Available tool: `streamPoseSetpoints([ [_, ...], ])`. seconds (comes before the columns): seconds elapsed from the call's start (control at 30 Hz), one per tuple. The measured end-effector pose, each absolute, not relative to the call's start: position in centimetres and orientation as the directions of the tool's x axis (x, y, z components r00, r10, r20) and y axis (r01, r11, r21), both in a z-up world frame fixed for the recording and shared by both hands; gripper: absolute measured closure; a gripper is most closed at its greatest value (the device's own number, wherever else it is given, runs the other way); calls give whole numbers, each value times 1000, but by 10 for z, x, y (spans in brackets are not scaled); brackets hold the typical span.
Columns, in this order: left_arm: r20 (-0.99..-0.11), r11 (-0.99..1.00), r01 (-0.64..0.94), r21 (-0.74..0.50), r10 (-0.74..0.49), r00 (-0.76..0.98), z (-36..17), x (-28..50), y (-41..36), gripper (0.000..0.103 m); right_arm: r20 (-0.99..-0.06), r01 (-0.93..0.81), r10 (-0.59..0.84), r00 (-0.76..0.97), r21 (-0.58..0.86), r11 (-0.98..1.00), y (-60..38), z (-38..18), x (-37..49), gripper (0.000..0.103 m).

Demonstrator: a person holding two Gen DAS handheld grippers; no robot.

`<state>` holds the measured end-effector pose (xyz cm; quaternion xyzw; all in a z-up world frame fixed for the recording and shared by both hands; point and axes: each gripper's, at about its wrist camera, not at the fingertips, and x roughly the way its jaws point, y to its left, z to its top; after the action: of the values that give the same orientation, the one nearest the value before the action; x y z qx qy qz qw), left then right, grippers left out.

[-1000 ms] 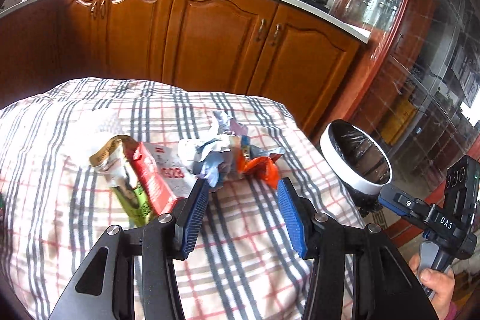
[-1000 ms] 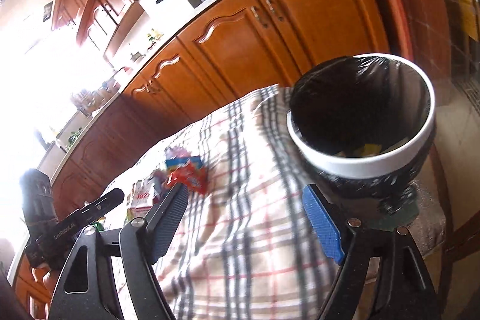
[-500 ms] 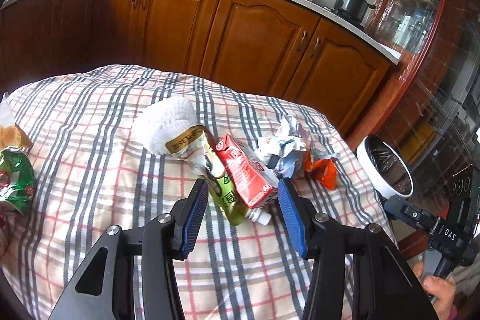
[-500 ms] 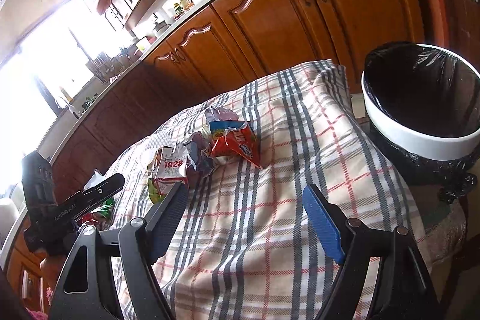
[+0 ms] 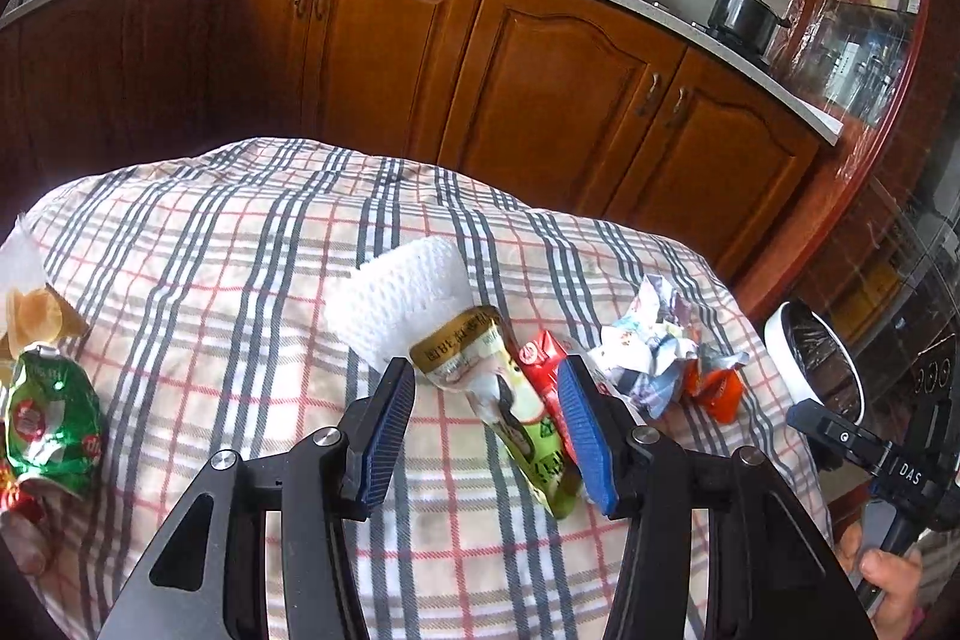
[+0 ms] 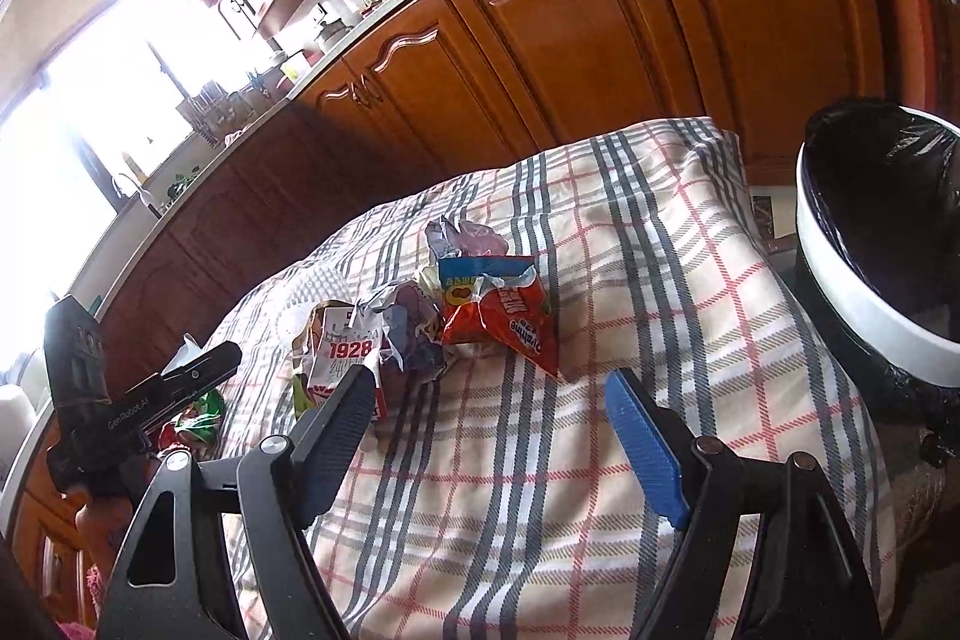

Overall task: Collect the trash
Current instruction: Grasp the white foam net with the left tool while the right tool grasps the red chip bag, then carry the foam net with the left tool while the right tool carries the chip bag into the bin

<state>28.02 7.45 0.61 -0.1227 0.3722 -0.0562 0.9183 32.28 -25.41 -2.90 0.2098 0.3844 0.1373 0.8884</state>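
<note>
In your left wrist view, your left gripper (image 5: 486, 430) has swung left since a second ago: it then framed the crumpled paper (image 5: 651, 346), now the green-and-gold pouch (image 5: 510, 400) lies between its jaws, which are opening, pads not pressing it. The red carton (image 5: 540, 358) sits behind the right pad. Only this view shows the white paper towel (image 5: 402, 298) clearly and the green wrapper (image 5: 51, 421) at the checked tablecloth's (image 5: 210, 280) left edge.

In your right wrist view, your right gripper (image 6: 498, 436) hangs with jaws wide apart, empty. The lined bin (image 6: 870, 268), earlier filling the frame, now stands at the right edge. This view alone shows the orange snack bag (image 6: 510, 322) plainly.
</note>
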Motion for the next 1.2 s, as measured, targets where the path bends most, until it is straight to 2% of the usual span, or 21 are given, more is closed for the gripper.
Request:
streamPoseSetpoints([
  [0.1, -684, 979, 22, -204, -159, 712, 6, 302, 78, 44, -633, -88, 408, 658, 474, 876, -252, -29, 334, 22],
  [0.33, -739, 987, 22, -161, -135, 660, -12, 355, 84, 44, -654, -94, 414, 634, 466, 880, -246, -34, 359, 23],
  [0.43, -753, 986, 24, -166, -142, 642, -23, 372, 87, 48, -672, -88, 414, 615, 463, 882, -243, -42, 370, 28],
  [0.47, -756, 986, 29, -167, -147, 638, -26, 376, 86, 59, -678, -87, 414, 607, 462, 883, -241, -45, 372, 31],
  [0.5, -762, 986, 36, -165, -151, 630, -29, 379, 85, 73, -683, -83, 416, 600, 464, 882, -241, -49, 375, 41],
  [0.53, -766, 985, 42, -166, -156, 624, -31, 380, 85, 79, -691, -78, 415, 592, 463, 883, -240, -52, 376, 56],
  [0.57, -765, 984, 50, -171, -164, 623, -32, 380, 84, 87, -698, -75, 415, 584, 463, 883, -240, -55, 378, 66],
  [0.6, -762, 983, 54, -173, -168, 625, -33, 381, 84, 92, -702, -73, 415, 579, 463, 883, -239, -58, 378, 85],
  [0.63, -757, 984, 58, -171, -169, 632, -33, 380, 84, 93, -702, -73, 415, 578, 462, 884, -239, -59, 376, 96],
  [0.73, -740, 983, 58, -175, -170, 651, -31, 373, 87, 96, -693, -83, 417, 589, 461, 884, -240, -56, 370, 101],
  [0.97, -680, 978, 41, -203, -171, 713, -6, 338, 96, 97, -654, -116, 419, 630, 454, 884, -245, -34, 350, 102],
  [1.2, -603, 962, 114, -247, -245, 759, 28, 293, 72, 97, -624, -118, 407, 667, 451, 885, -261, -16, 329, 102],
])
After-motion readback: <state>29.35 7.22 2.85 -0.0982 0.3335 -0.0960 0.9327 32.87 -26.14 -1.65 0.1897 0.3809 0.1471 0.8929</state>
